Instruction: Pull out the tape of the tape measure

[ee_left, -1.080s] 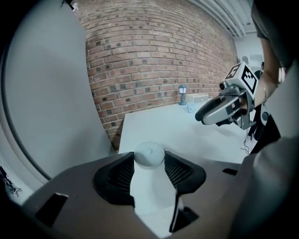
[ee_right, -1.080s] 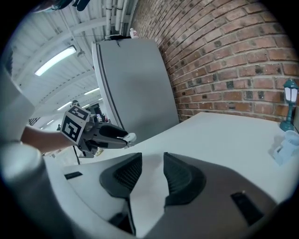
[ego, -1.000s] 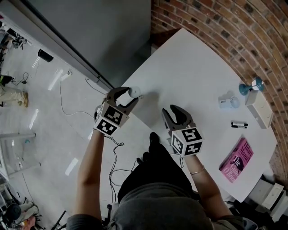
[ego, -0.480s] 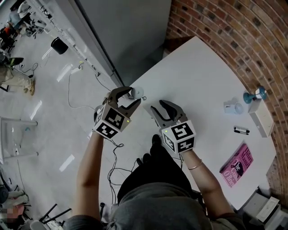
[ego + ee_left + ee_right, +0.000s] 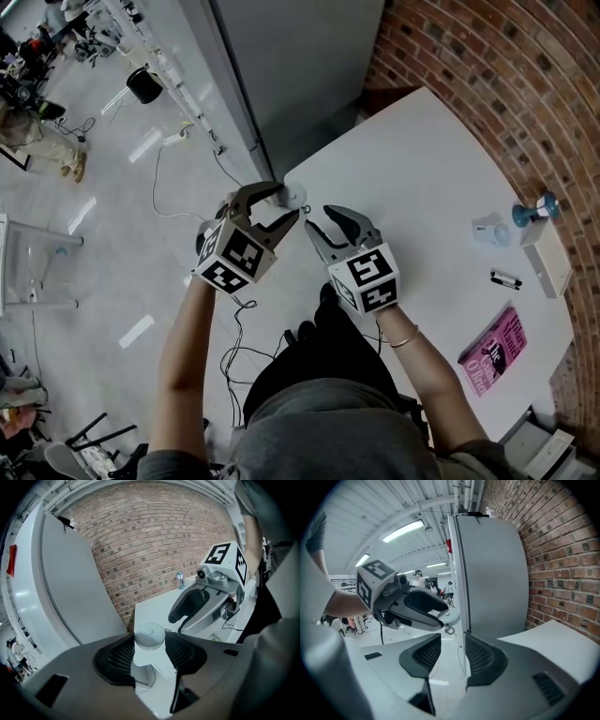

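A small round white tape measure (image 5: pixel 289 194) hangs over the near left corner of the white table (image 5: pixel 422 178), and my left gripper (image 5: pixel 286 202) is shut on it. In the left gripper view the measure (image 5: pixel 150 634) sits pressed between both pads of the left gripper (image 5: pixel 150 649). A little metal ring (image 5: pixel 449 630) hangs from the measure (image 5: pixel 451 616) in the right gripper view. My right gripper (image 5: pixel 318 217) is just to the right of it, tips pointing at it. The right gripper (image 5: pixel 453 656) has its jaws opening with nothing between them.
A pink book (image 5: pixel 492 352), a black marker (image 5: pixel 504 278), a white box (image 5: pixel 544 258) and two small blue-and-white objects (image 5: pixel 532 210) lie at the table's right side. A grey partition (image 5: pixel 300 66) and a brick wall (image 5: pixel 506 84) stand behind. Cables (image 5: pixel 187 178) trail on the floor.
My right gripper has moved left, close to the left gripper and the tape measure, and its jaws stand wider. The left gripper keeps its hold on the measure.
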Tool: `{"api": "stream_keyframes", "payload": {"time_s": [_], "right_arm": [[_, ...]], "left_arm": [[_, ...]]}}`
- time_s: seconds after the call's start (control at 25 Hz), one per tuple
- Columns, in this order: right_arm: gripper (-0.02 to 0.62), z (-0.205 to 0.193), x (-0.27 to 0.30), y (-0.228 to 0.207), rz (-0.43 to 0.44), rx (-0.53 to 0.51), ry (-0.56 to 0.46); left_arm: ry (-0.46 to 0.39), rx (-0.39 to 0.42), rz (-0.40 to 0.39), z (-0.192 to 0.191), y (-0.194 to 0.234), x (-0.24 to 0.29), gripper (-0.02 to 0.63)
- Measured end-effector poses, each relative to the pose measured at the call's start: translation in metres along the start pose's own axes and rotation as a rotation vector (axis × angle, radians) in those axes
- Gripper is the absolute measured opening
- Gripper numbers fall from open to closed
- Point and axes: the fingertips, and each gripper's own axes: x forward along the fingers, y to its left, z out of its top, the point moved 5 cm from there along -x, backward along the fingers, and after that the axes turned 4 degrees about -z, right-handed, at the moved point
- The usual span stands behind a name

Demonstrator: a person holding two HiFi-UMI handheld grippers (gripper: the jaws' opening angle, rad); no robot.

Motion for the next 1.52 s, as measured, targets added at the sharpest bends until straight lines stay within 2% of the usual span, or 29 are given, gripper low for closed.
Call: {"api": "stream_keyframes", "payload": {"time_s": [0.4, 0.64, 1.04, 1.28, 1.52], "right_arm": [[0.147, 0.008, 0.007, 0.035, 0.072, -0.14, 0.009], [0.139, 0.009, 0.007, 0.055, 0.11, -0.172, 0.04], [0.071, 0.005, 0.007, 0.075, 0.148, -0.213, 0.049], [0.067, 0.001, 0.005, 0.082, 0.154, -0.251, 0.052], [0.064, -0.007, 0.0, 0.081, 0.15, -0.245, 0.074]], "left_arm": [[0.042, 0.07, 0.006, -0.002, -0.017, -0.032, 0.213], [0.072, 0.09, -0.004, -0.01, -0.027, -0.044, 0.213], [0.077, 0.078, 0.005, -0.02, -0.034, -0.059, 0.213], [0.078, 0.05, 0.018, -0.029, -0.037, -0.065, 0.213], [0.061, -0.012, 0.034, -0.039, -0.04, -0.067, 0.213]]}}
